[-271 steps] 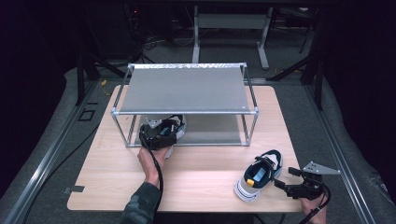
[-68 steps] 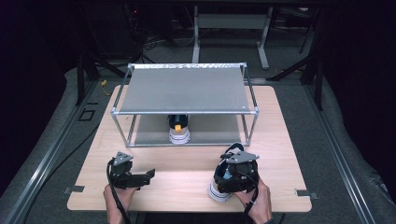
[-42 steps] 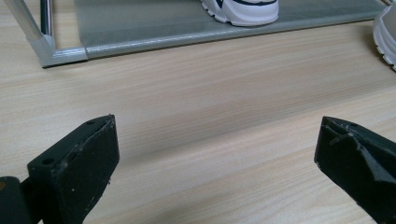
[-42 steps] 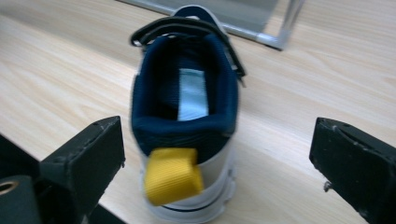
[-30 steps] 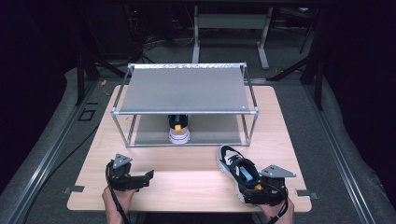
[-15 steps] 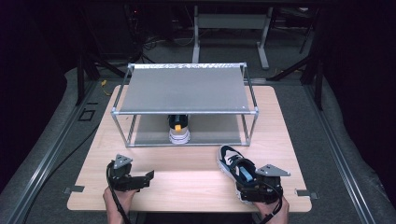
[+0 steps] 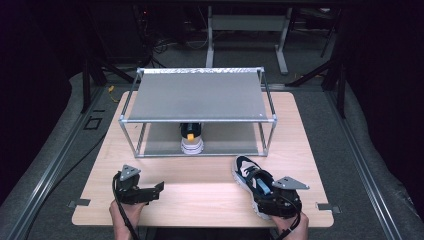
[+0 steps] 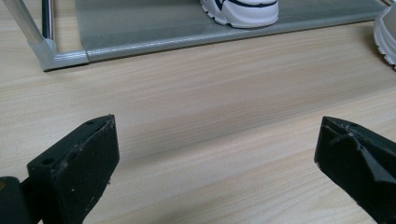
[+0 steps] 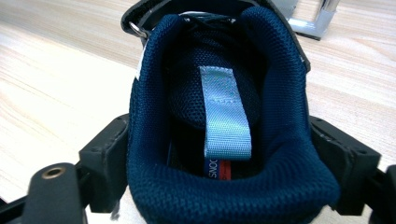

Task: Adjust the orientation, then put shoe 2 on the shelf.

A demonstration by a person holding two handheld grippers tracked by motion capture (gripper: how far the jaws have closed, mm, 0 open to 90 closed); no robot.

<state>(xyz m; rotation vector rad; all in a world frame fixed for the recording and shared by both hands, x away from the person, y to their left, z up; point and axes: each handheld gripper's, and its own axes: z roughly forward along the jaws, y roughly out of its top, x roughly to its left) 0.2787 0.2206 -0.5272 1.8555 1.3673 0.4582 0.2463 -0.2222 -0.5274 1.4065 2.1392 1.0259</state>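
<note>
Navy mesh sneaker with white sole [image 7: 250, 177] on the wooden bench [image 7: 200, 190], heel between my right hand-held gripper [image 9: 219, 158], jaws just closing against its collar, my left hand-held gripper [image 8: 215, 158] apart, well left of it.

Navy mesh lining and a pale blue pull tab mark the sneaker [image 9: 229, 121]; the rack [image 7: 200, 95] looks grey.

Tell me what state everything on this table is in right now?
Right gripper: jaws just closing, pressed on the heel of the near shoe.
Near shoe: upright on the table.
Left gripper: open, holding nothing.
Far shoe: upright on the lower shelf of the rack.
</note>
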